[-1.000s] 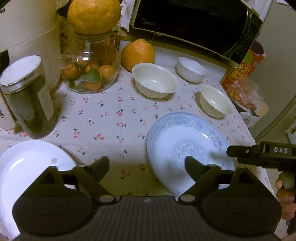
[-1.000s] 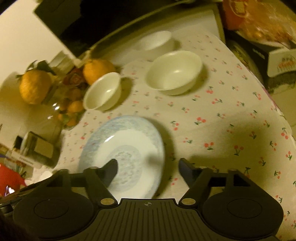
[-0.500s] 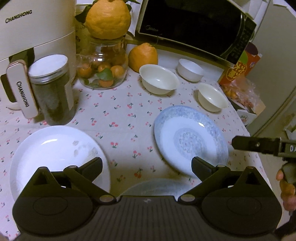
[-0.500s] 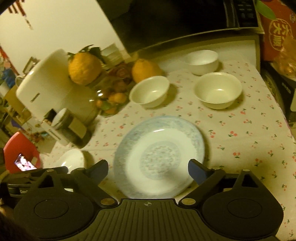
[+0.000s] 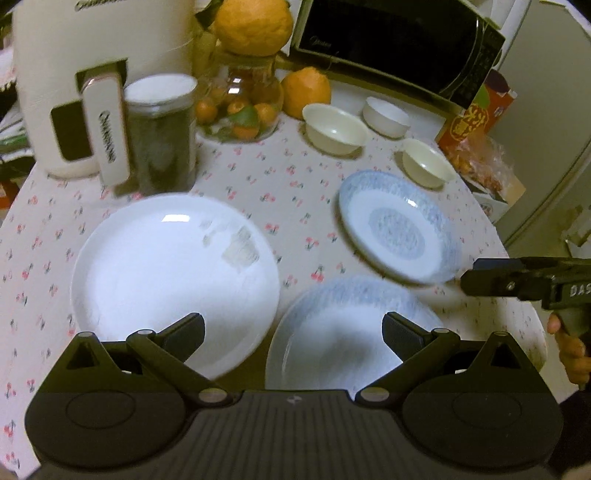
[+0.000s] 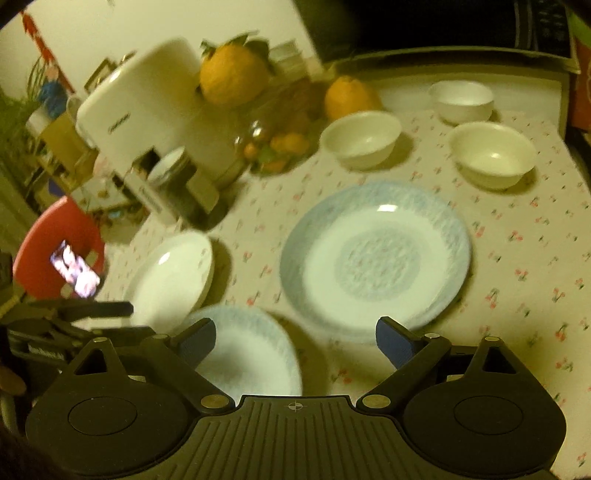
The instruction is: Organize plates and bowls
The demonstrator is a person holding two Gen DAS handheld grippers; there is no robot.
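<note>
Hovering above table [image 5: 258, 177] — left gripper [image 5: 293, 328], right gripper [image 6: 295, 334], fingers spread, empty — plates, bowls apart.

Bare cloth [image 5: 295, 206] btwn plates; jars [image 5: 159, 133] crowd left.

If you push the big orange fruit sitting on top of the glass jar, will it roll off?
Probably: the orange fruit looks round and only perches on the glass jar. It looks heavy and could land near the bowls.
</note>
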